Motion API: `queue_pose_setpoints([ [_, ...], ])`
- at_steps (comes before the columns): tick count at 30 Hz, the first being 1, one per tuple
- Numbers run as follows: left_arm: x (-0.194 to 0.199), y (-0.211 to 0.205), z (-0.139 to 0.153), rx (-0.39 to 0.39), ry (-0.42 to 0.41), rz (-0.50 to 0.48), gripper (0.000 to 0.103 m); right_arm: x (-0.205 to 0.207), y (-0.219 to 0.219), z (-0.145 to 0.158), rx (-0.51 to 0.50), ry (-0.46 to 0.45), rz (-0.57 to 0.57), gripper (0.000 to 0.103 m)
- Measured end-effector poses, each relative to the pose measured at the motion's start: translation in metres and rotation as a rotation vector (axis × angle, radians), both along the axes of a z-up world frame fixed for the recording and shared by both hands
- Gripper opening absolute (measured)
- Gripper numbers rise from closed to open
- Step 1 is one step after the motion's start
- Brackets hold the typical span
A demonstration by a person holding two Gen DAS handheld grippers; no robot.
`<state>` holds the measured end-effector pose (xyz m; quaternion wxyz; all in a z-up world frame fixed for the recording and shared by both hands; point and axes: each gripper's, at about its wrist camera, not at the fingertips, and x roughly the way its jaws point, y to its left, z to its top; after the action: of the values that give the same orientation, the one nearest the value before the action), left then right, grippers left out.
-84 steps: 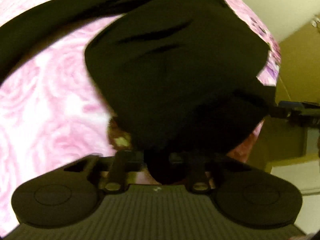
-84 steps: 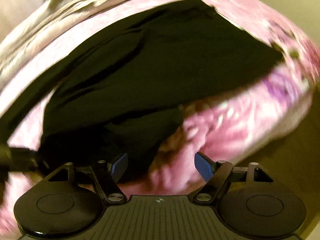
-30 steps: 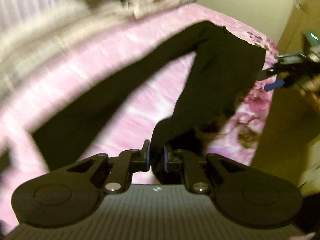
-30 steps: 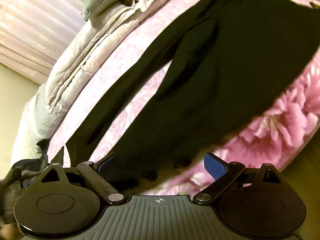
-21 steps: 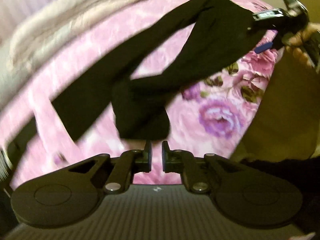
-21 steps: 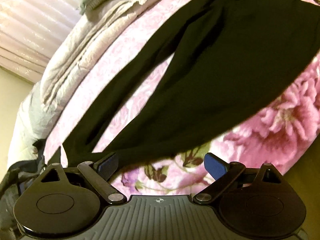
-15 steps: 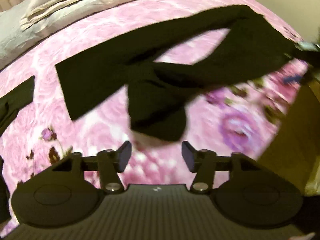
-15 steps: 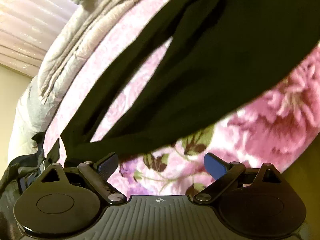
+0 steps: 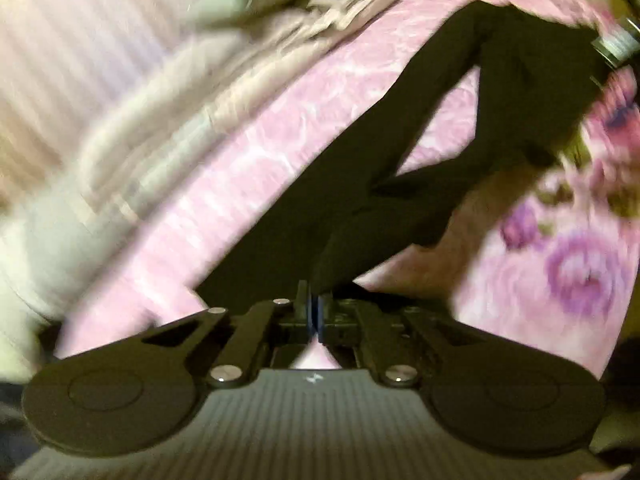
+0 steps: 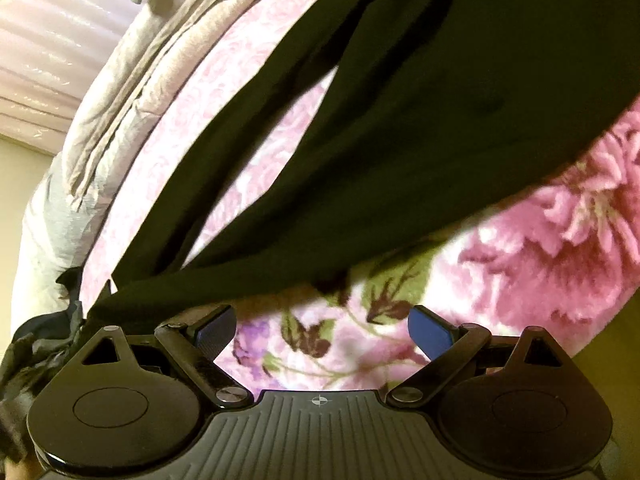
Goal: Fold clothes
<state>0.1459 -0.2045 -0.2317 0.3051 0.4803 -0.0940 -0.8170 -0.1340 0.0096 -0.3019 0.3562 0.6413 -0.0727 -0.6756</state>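
No readable text, label, brand or number showed in either wrist view; neither the bedding nor the black garment carried any legible writing or sign.

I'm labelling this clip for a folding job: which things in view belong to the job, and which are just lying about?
Job:
black long-legged trousers
left gripper, shut on a trouser leg end
right gripper, open
pink floral bedspread, the folding surface

Lying about:
pale crumpled quilt
dark crumpled cloth at the bed edge
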Motion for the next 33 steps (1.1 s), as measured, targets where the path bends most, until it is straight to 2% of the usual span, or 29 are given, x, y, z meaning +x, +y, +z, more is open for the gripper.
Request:
queue_pose_setpoints([
  [2, 0.012, 0.032, -0.001, 0.011, -0.063, -0.049, 0.003, 0.001, -0.003, 0.002, -0.004, -0.002, 0.007, 0.095],
  [5, 0.032, 0.073, -0.03, 0.199, -0.185, -0.098, 0.01, 0.007, -0.009, 0.001, -0.004, -0.011, 0.026, 0.095],
  [7, 0.044, 0.08, -0.042, 0.33, -0.201, -0.067, 0.013, 0.013, -0.015, 0.0, 0.008, -0.004, 0.057, 0.095],
  [8, 0.049, 0.079, -0.043, 0.355, -0.188, -0.042, 0.02, 0.016, -0.019, -0.001, 0.015, 0.001, 0.073, 0.095],
  [9, 0.053, 0.074, -0.043, 0.363, -0.164, -0.019, 0.031, 0.019, -0.022, -0.001, 0.022, 0.006, 0.09, 0.095],
  [10, 0.054, 0.063, -0.042, 0.35, -0.142, 0.001, 0.035, 0.023, -0.028, -0.001, 0.052, 0.028, 0.123, 0.095],
  [12, 0.054, 0.039, -0.041, 0.324, -0.098, 0.04, 0.041, 0.032, -0.041, -0.002, 0.135, 0.09, 0.206, 0.095],
  [14, 0.047, 0.011, -0.044, 0.299, -0.073, 0.026, 0.045, 0.04, -0.053, -0.004, 0.191, 0.124, 0.278, 0.095],
  [16, 0.033, -0.016, -0.05, 0.261, -0.066, -0.021, 0.053, 0.047, -0.061, -0.006, 0.221, 0.138, 0.328, 0.095],
  [18, 0.017, -0.034, -0.059, 0.243, -0.085, -0.118, 0.069, 0.051, -0.059, -0.009, 0.238, 0.157, 0.363, 0.095],
  [19, 0.008, -0.043, -0.064, 0.236, -0.095, -0.169, 0.072, 0.053, -0.059, -0.01, 0.247, 0.169, 0.38, 0.095],
  [21, -0.007, -0.053, -0.077, 0.28, -0.141, -0.327, 0.077, 0.057, -0.06, -0.012, 0.262, 0.19, 0.412, 0.095],
  [23, -0.018, -0.056, -0.087, 0.338, -0.194, -0.432, 0.076, 0.059, -0.061, -0.013, 0.271, 0.206, 0.443, 0.095],
  [25, -0.024, -0.057, -0.094, 0.399, -0.245, -0.48, 0.056, 0.061, -0.064, -0.013, 0.278, 0.228, 0.48, 0.095],
  [26, -0.026, -0.057, -0.096, 0.427, -0.269, -0.502, 0.029, 0.062, -0.066, -0.012, 0.28, 0.239, 0.498, 0.095],
  [27, -0.024, -0.056, -0.095, 0.436, -0.277, -0.503, 0.007, 0.063, -0.067, -0.011, 0.281, 0.251, 0.516, 0.095],
  [30, -0.011, -0.05, -0.076, 0.41, -0.258, -0.499, 0.006, 0.064, -0.071, -0.009, 0.283, 0.28, 0.56, 0.095],
  [33, 0.007, -0.043, -0.036, 0.232, -0.189, -0.445, 0.006, 0.06, -0.074, -0.004, 0.28, 0.306, 0.57, 0.095],
])
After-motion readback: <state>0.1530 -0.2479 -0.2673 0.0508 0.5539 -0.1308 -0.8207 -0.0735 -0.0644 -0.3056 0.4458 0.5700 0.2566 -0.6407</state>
